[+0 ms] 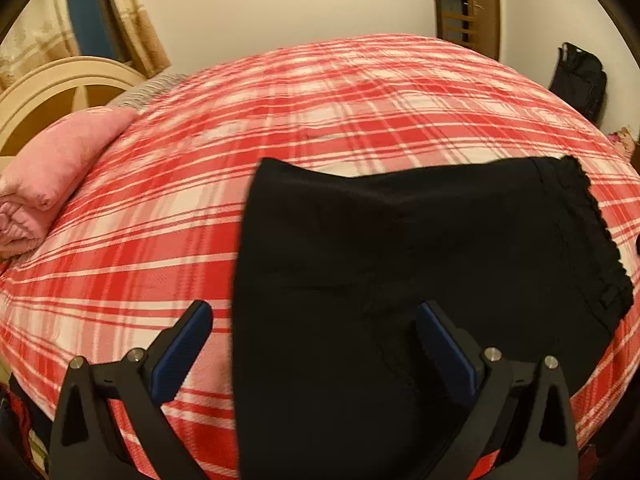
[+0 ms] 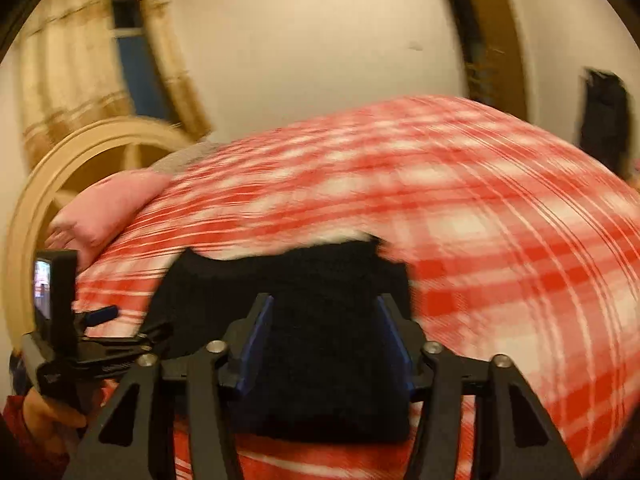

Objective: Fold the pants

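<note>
The black pants [image 1: 400, 280] lie folded in a compact rectangle on the red plaid bed [image 1: 200, 200], with the scalloped hem at the right. My left gripper [image 1: 314, 316] is open above the near left edge of the pants, empty. In the right wrist view, which is motion-blurred, the pants [image 2: 320, 320] lie beneath and ahead of my right gripper [image 2: 326, 308], which is open and empty with its jaws on either side of the fabric. The left gripper [image 2: 100, 314] with its handle shows at the left of that view.
A pink pillow [image 1: 60, 160] lies at the bed's left, by the cream headboard [image 1: 60, 76]. A dark bag [image 1: 580, 80] hangs on the far right wall by a wooden door [image 1: 468, 4]. The curtain [image 1: 132, 12] is at the back left.
</note>
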Demonstrator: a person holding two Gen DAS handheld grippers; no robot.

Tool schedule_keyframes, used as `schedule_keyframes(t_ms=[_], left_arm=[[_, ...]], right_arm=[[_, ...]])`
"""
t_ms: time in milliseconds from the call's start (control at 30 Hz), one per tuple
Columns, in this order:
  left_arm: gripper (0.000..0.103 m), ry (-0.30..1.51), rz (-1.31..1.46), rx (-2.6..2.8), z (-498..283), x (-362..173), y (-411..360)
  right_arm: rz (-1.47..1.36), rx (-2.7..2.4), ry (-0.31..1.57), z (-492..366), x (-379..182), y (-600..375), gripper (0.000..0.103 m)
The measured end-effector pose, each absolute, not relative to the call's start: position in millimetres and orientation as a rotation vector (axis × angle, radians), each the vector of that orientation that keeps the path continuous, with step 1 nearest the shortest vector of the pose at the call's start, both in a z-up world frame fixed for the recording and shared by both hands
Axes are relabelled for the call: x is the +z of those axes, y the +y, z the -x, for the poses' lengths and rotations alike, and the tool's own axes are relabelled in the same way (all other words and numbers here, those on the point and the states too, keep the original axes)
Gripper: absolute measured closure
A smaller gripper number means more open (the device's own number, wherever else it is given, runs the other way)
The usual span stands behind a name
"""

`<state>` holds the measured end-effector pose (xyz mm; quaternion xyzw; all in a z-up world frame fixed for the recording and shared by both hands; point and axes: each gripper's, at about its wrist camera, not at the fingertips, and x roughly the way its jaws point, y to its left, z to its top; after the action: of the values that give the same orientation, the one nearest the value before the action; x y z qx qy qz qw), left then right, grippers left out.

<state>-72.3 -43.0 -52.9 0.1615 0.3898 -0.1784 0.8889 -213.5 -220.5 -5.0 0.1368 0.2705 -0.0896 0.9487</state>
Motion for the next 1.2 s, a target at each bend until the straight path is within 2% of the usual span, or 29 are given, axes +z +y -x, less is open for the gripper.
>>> schedule_keyframes(t_ms=[167, 267, 500, 733, 933, 1033, 1200], left_arm=[[0.000, 0.837, -0.200, -0.294, 62.8, -55.5, 6.8], [0.000, 0.881, -0.154, -0.249, 56.7, -66.8, 25.8], [0.000, 0.905, -0.120, -0.251, 53.2, -81.9, 26.8], [0.000, 0.930, -0.046, -0.272, 47.5, -90.4, 35.4], [0.000, 0.901, -0.117, -0.320, 44.8, -69.2, 36.8], [0.000, 0.836, -0.143, -0.335, 34.5, -45.6, 38.4], [0.000, 0.826, -0.159, -0.444, -18.8, -31.3, 16.8]], right_arm=[[-0.152, 0.031, 0.598, 138.2, 4.0, -168.7, 0.083], [-0.169, 0.128, 0.654, 94.9, -5.2, -149.6, 0.088], [-0.128, 0.098, 0.856, 19.3, -66.0, -120.8, 0.090], [-0.196, 0.086, 0.883, -5.7, -77.5, -133.1, 0.092], [-0.376, 0.143, 0.696, 40.2, -37.6, -163.1, 0.091], [-0.388, 0.185, 0.694, 69.6, -27.8, -163.8, 0.091], [-0.356, 0.367, 0.763, 112.8, -48.2, -121.5, 0.091]])
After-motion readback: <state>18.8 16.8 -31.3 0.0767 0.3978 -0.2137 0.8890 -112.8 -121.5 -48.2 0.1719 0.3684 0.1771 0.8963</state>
